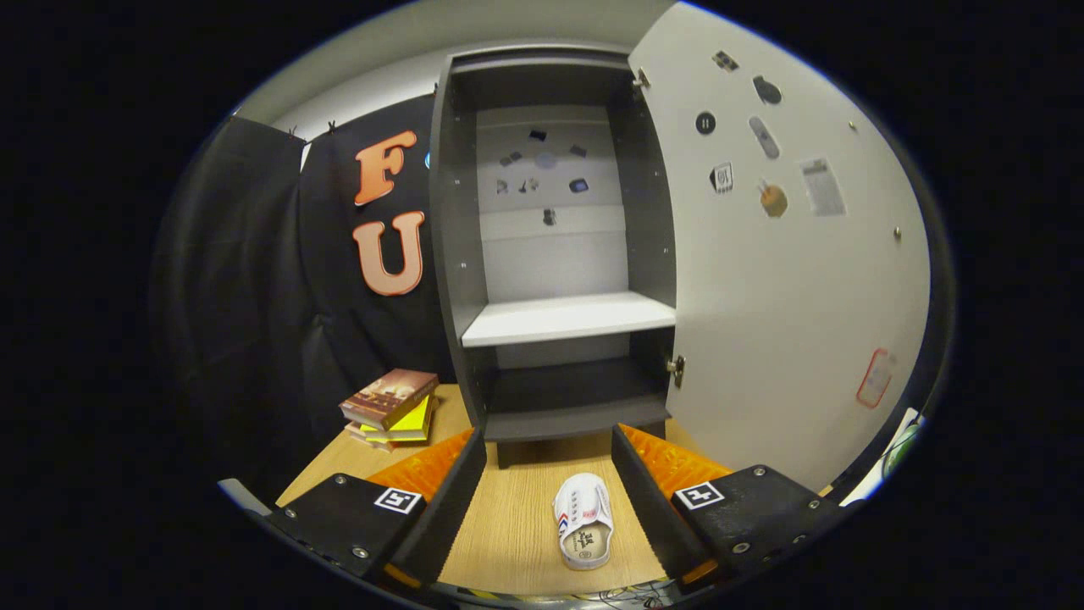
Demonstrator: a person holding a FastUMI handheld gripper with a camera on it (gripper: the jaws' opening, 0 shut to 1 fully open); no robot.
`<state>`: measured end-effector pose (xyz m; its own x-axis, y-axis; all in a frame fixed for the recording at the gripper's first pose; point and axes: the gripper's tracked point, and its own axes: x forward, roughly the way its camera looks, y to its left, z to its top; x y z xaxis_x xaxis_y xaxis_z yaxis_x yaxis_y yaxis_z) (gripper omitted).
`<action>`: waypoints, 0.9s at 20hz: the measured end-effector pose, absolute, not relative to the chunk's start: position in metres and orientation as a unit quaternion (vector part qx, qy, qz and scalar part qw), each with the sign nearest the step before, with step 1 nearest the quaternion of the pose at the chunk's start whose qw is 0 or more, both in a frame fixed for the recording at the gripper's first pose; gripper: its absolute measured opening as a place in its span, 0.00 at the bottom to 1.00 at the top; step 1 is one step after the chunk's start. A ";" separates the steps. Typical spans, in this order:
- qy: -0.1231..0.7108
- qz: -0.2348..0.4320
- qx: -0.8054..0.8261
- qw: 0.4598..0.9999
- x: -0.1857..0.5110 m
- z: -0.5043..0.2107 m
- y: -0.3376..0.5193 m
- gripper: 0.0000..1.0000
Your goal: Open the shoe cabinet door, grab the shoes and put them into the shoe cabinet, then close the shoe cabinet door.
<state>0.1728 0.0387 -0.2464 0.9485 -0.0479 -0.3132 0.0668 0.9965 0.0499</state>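
Though between spread fingers, white shoe (583, 521)

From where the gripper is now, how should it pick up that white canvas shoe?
Probably from above: the white canvas shoe lies upright on the wooden floor, opening upward, between the open gripper fingers. Pinching its two long sides looks easiest.

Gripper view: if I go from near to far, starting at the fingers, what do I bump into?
Open gripper → white shoe on the floor between the fingers → cabinet's bottom shelf → white middle shelf → back wall with stickers.
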 end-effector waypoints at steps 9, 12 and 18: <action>0.304 -0.041 0.055 0.950 0.187 -0.409 0.039 0.92; 0.334 -0.049 0.063 0.939 0.189 -0.443 0.035 0.91; 0.378 -0.068 0.091 0.919 0.195 -0.488 0.030 0.78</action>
